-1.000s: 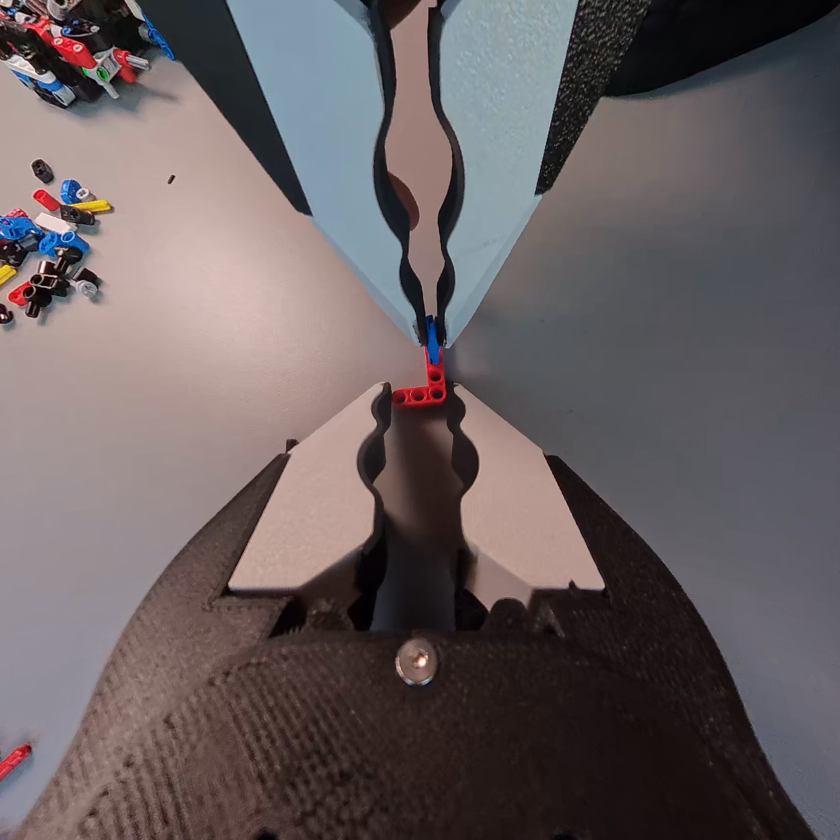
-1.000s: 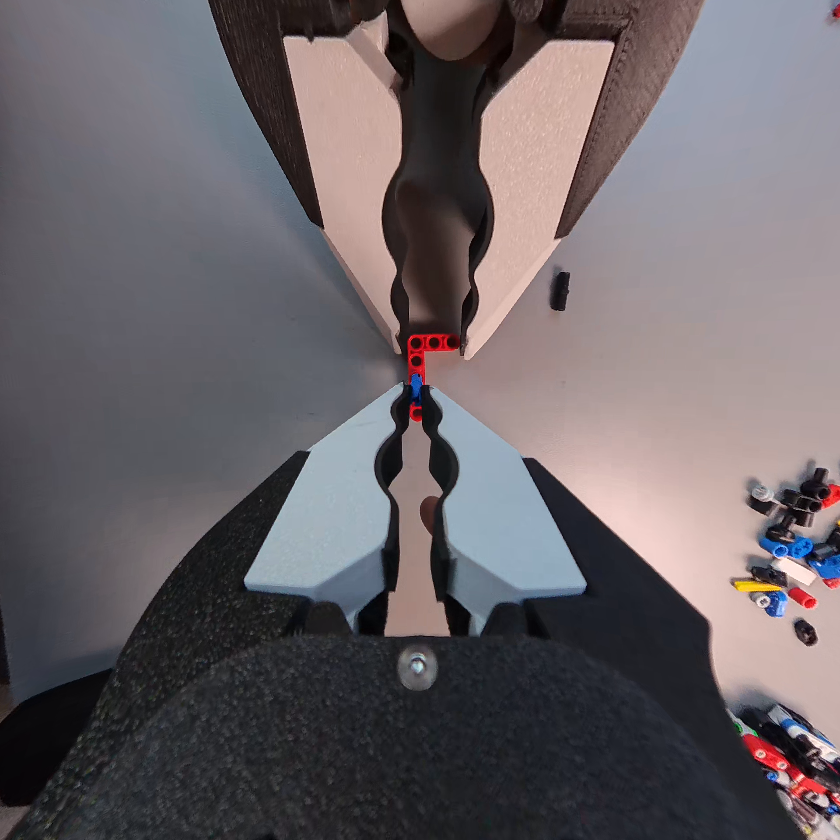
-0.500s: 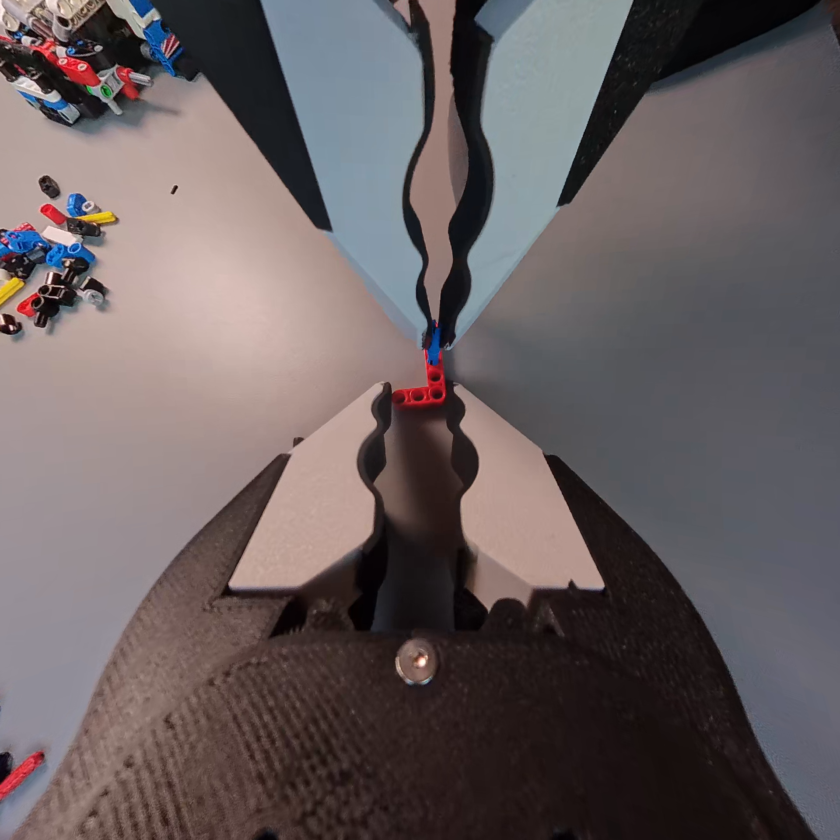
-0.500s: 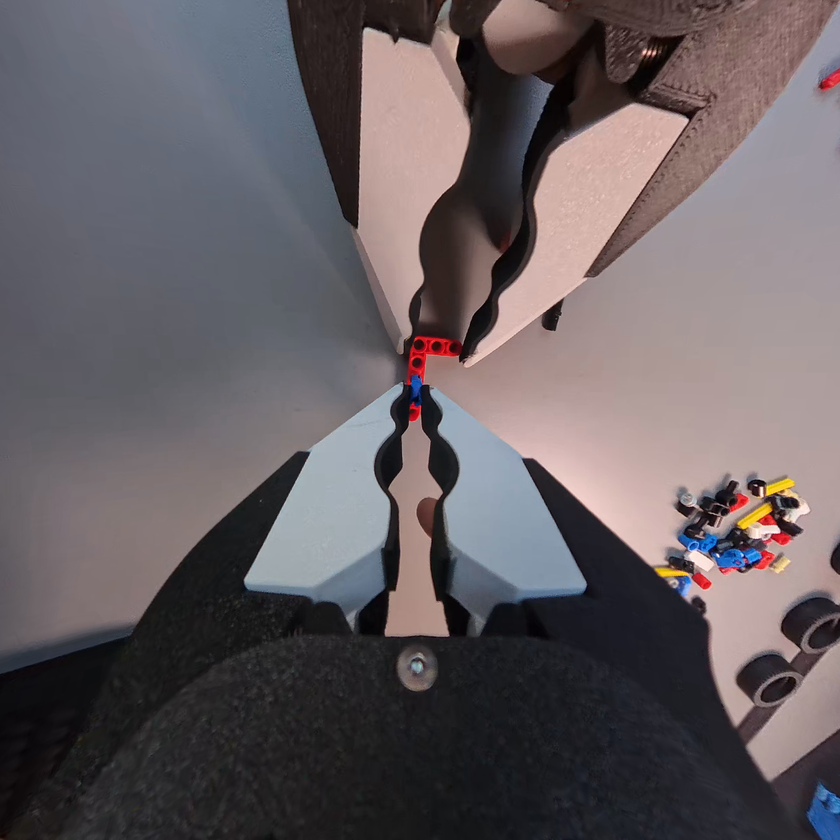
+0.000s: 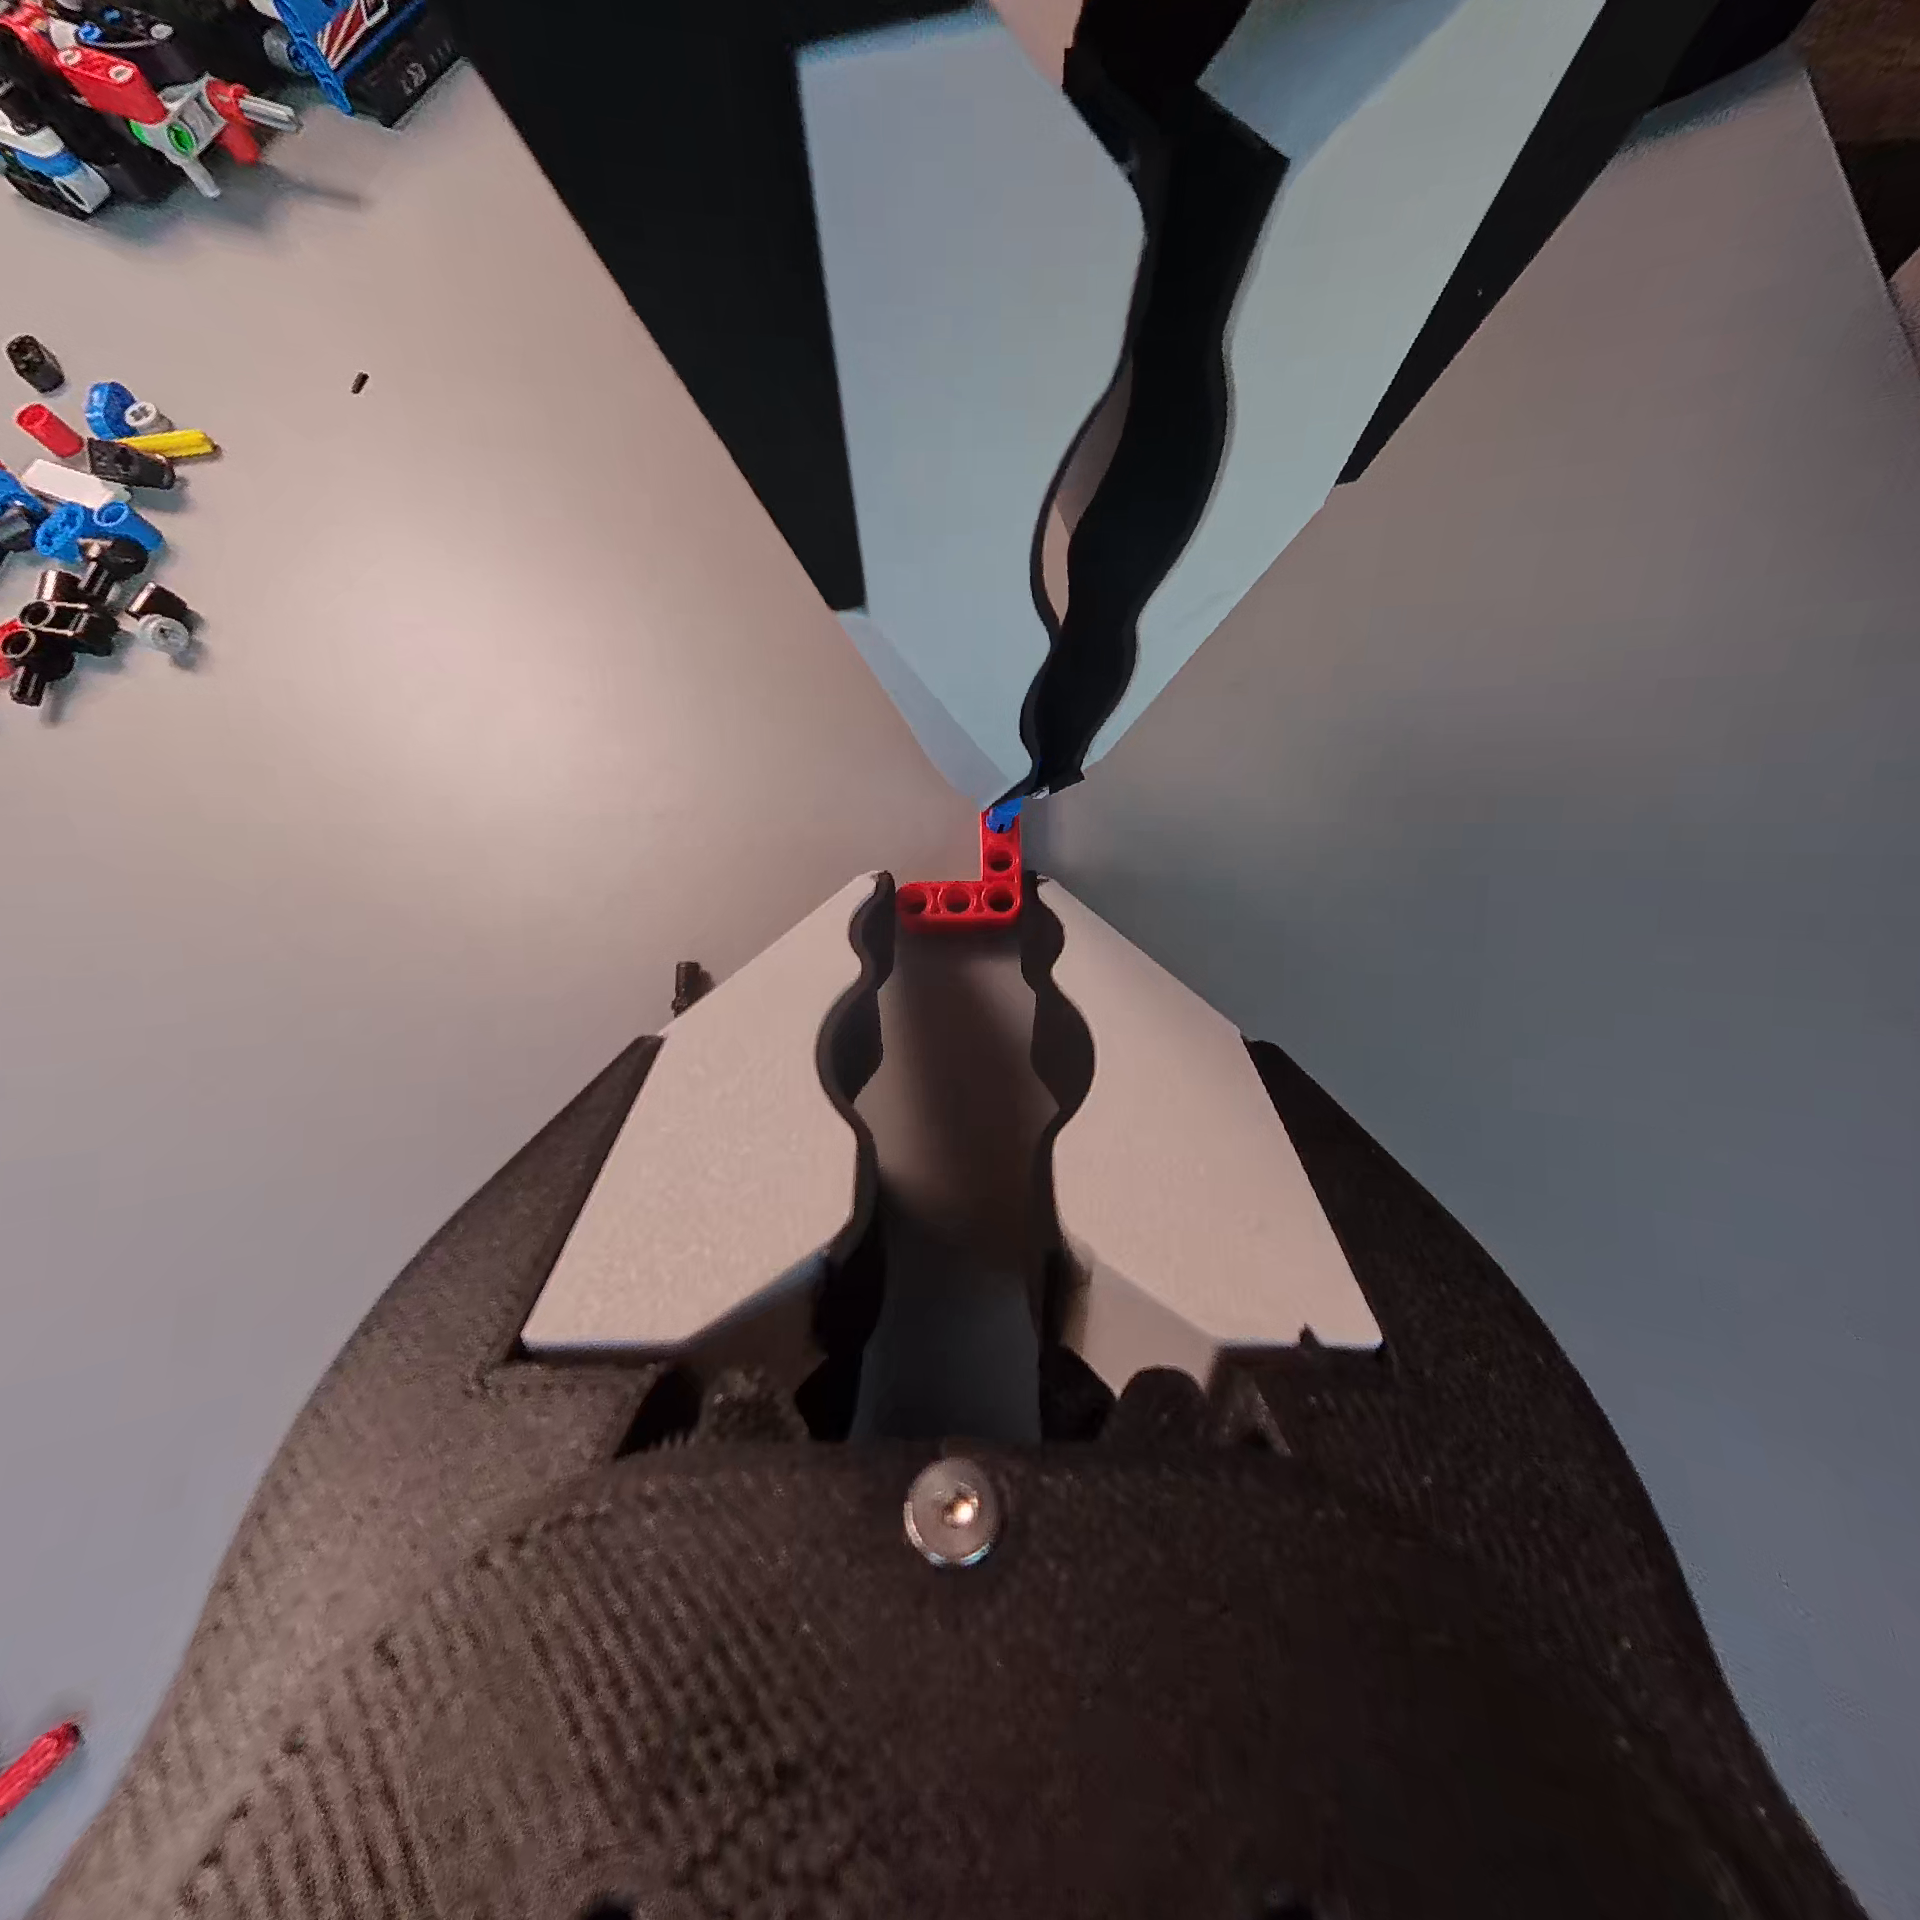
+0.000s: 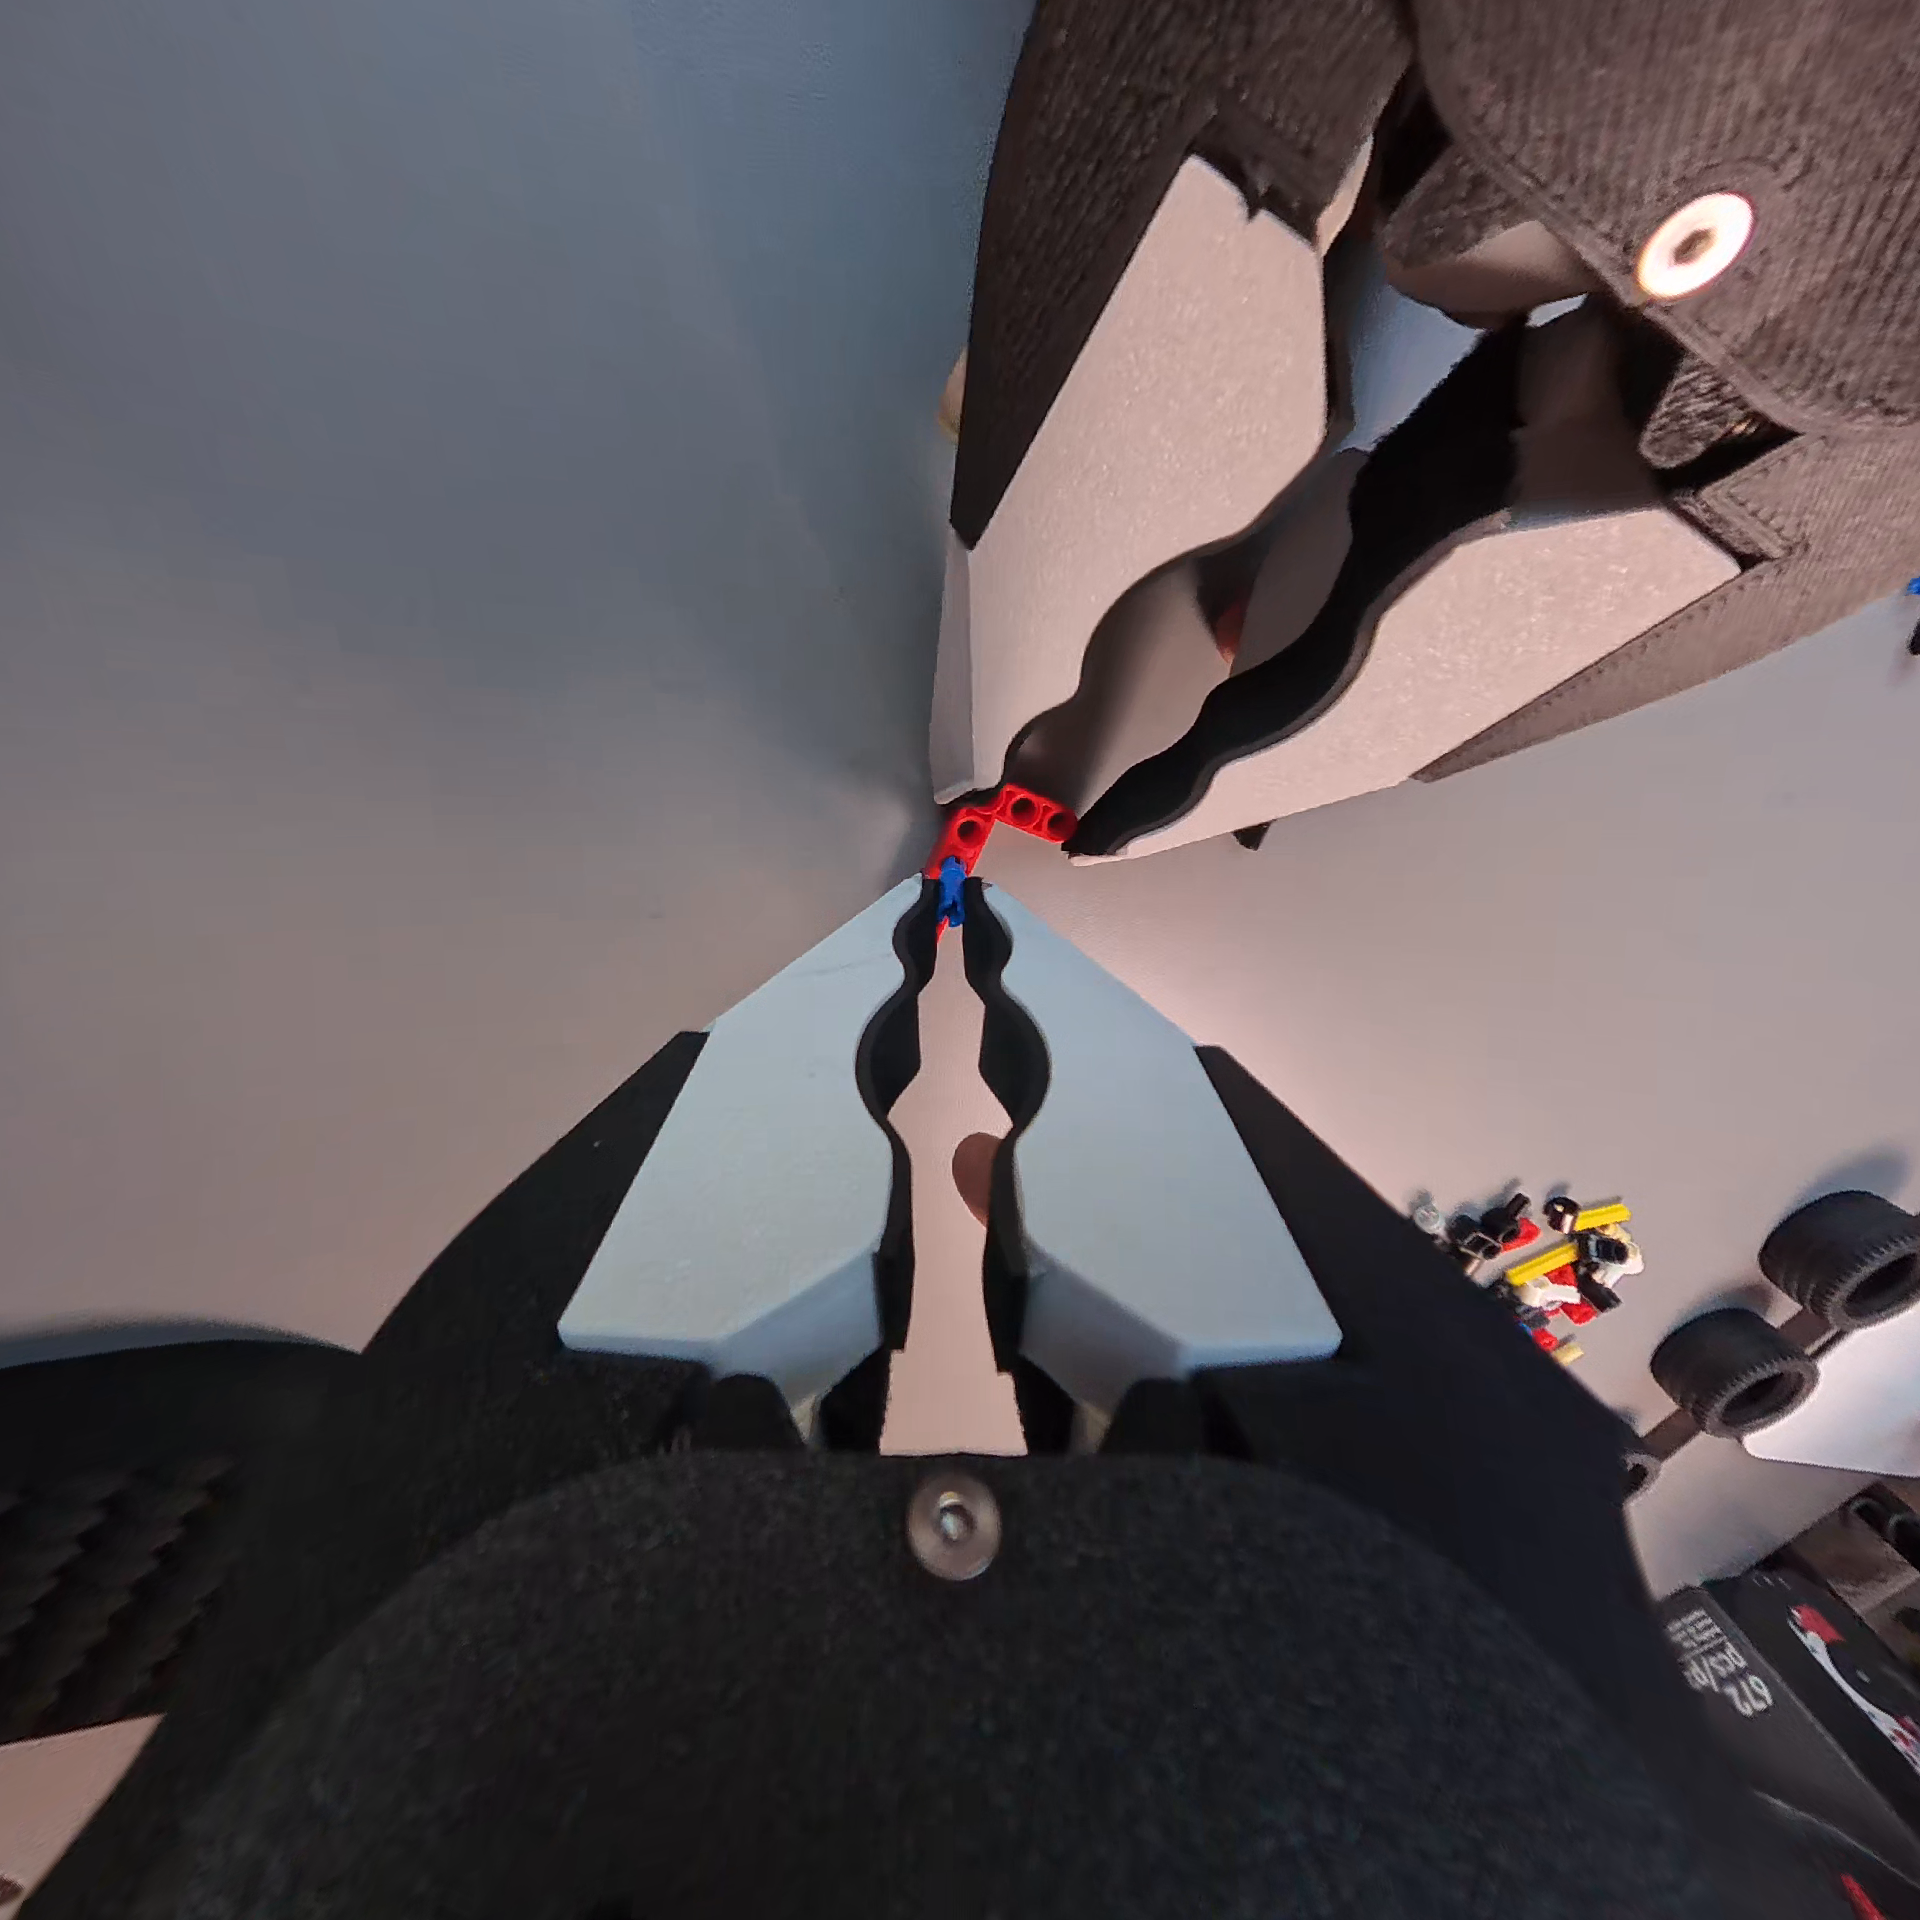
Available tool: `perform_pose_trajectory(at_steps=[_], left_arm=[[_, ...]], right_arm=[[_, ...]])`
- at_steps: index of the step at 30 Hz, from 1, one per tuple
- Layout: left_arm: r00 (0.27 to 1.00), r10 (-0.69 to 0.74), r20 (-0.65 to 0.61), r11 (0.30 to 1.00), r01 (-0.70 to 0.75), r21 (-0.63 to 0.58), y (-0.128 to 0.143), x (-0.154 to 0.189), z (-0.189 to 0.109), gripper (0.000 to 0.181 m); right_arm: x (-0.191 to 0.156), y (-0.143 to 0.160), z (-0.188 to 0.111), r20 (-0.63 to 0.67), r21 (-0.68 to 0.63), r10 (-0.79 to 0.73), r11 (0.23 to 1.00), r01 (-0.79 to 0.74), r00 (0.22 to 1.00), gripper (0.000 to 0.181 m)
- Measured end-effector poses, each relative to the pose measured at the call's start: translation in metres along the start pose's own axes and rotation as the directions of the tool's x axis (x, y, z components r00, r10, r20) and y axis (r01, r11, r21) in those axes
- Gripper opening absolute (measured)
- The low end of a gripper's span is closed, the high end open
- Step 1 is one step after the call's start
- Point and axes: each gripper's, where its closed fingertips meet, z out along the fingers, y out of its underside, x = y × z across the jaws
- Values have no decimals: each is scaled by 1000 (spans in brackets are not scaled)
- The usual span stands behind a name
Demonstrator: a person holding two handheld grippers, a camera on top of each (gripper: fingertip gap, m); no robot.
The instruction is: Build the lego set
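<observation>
My left gripper [image 5: 958, 894], with grey fingers, is shut on the short arm of a red L-shaped beam [image 5: 987, 883] above the grey table. My right gripper [image 6: 948, 888], with light-blue fingers, is shut on a small blue pin [image 6: 948, 902] at the end of the beam's long arm. In the left wrist view the right gripper [image 5: 1023, 795] comes down from the top, with the blue pin [image 5: 1003, 819] at its tips. In the right wrist view the left gripper [image 6: 1016, 821] reaches in from the upper right, holding the red beam [image 6: 1003, 816]. How deep the pin sits is hidden.
A pile of loose parts [image 5: 94, 520] and a partly built model [image 5: 156, 94] lie at the far left. A red axle [image 5: 36, 1766] and a black pin [image 5: 686, 977] lie near my left gripper. Black tyres [image 6: 1839, 1268], loose parts [image 6: 1548, 1268] and a dark box [image 6: 1766, 1714] are at the right. My left and right fingertips are right by each other.
The two grippers have turned relative to each other: the left one has swung to the upper right in the right wrist view. Both still hold beam and pin together.
</observation>
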Motion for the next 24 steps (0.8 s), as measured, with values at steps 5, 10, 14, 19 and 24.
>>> perform_pose_trajectory(at_steps=[5, 10, 14, 19, 24], left_arm=[[1000, 4, -11, 1000, -4, 0, 0, 0, 0, 23], [1000, 17, -8, 1000, -17, 3, 0, 0, -1, 23], [1000, 17, -12, 1000, -17, 3, 1, 1, -1, 23], [1000, 9, -19, 1000, -9, 2, 1, 1, -1, 23], [1000, 7, -20, 1000, -7, 0, 1, 1, -1, 23]], right_arm=[[0, -1, 2, 25, -9, -36, 999, 36, 999, 3], [0, -1, 5, 75, 15, -36, 999, 35, 997, 2], [-1, -1, 6, 87, 7, -48, 999, 47, 995, 2], [-1, -1, 7, 92, 13, -36, 999, 35, 995, 2], [0, 0, 6, 65, 42, 7, 999, -10, 998, 4]])
